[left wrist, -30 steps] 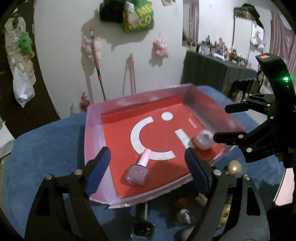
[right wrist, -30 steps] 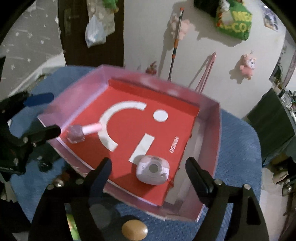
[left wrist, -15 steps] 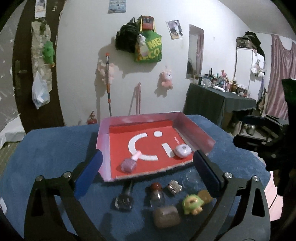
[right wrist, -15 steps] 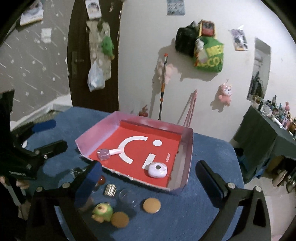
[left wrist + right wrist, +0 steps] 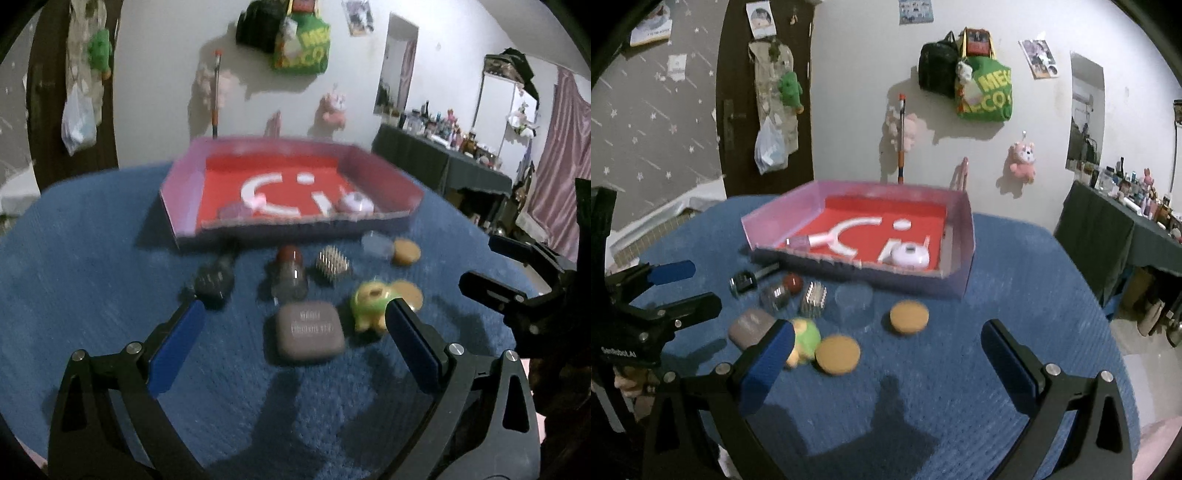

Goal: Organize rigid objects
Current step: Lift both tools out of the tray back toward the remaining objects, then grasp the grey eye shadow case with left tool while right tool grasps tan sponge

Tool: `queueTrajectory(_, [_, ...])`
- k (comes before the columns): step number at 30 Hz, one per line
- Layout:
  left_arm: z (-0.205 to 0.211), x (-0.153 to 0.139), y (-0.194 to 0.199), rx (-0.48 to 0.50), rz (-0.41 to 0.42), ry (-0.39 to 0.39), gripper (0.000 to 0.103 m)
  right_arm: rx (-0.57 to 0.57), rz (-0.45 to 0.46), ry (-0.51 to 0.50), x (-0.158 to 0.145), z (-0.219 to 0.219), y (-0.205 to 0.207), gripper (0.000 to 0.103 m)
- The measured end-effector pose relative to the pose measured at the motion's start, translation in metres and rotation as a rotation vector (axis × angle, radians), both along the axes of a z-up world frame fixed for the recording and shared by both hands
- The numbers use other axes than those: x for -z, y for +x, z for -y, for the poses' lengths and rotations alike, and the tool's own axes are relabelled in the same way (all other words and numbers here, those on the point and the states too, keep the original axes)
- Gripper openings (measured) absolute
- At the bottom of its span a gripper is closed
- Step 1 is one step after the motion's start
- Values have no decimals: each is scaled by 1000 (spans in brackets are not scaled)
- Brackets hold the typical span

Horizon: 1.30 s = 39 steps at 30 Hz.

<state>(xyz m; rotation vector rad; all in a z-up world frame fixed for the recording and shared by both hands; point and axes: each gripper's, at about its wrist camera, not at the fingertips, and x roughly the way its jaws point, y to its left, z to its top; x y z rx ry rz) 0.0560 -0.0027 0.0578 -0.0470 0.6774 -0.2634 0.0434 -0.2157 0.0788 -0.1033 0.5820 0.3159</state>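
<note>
A pink-walled box with a red floor (image 5: 184,206) (image 5: 960,266) stands on the blue cloth. In it lie a pink nail-polish bottle (image 5: 236,210) (image 5: 799,242) and a white round gadget (image 5: 354,204) (image 5: 909,254). In front of the box lie a grey case (image 5: 309,334) (image 5: 750,325), a green toy (image 5: 371,301) (image 5: 807,339), a red-capped bottle (image 5: 290,273) (image 5: 783,290), a spiky block (image 5: 332,263) (image 5: 813,297), a dark watch (image 5: 214,278) (image 5: 742,281), a clear cup (image 5: 854,300) and two tan discs (image 5: 837,353) (image 5: 908,316). My left gripper (image 5: 291,339) is open over the grey case. My right gripper (image 5: 886,354) is open, empty, near the discs.
The blue cloth (image 5: 1015,280) covers a round table whose edge falls off at the right. A dark side table with bottles (image 5: 443,162) stands at the back right. Bags and plush toys (image 5: 982,92) hang on the wall behind.
Both grippers have drawn back from the box and come down towards the loose objects in front of it. Both stay open and empty. Nothing on the cloth has moved.
</note>
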Motion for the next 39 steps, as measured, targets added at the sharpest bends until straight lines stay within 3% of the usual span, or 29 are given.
queueTrajectory(10, [8,19,7,12,-75,13,100,-27,-94,-27,36,-6,10,103])
queueTrajectory(19, [7,27,18,14,-134,19,100,-41,-136,-23,43,-9,18,103])
queueTrajectory(24, [7,32,29,34,-187,22,100,-73,-204,-34,50,-13,28,103])
queueTrajectory(26, [7,34,32,42,-201,25,98,-97,-237,-29,54,-13,33,100])
queueTrajectory(28, [10,33,33,51,-196,45,98,-114,-269,-25,57,-14,38,89])
queueTrajectory(31, [13,34,36,64,-199,66,98,-127,-265,-51,56,-17,40,88])
queueTrajectory(35, [16,34,40,70,-189,82,87,-152,-266,-55,55,-23,43,86])
queueTrajectory(39, [15,32,42,64,-177,82,70,-159,-260,-76,55,-28,48,76])
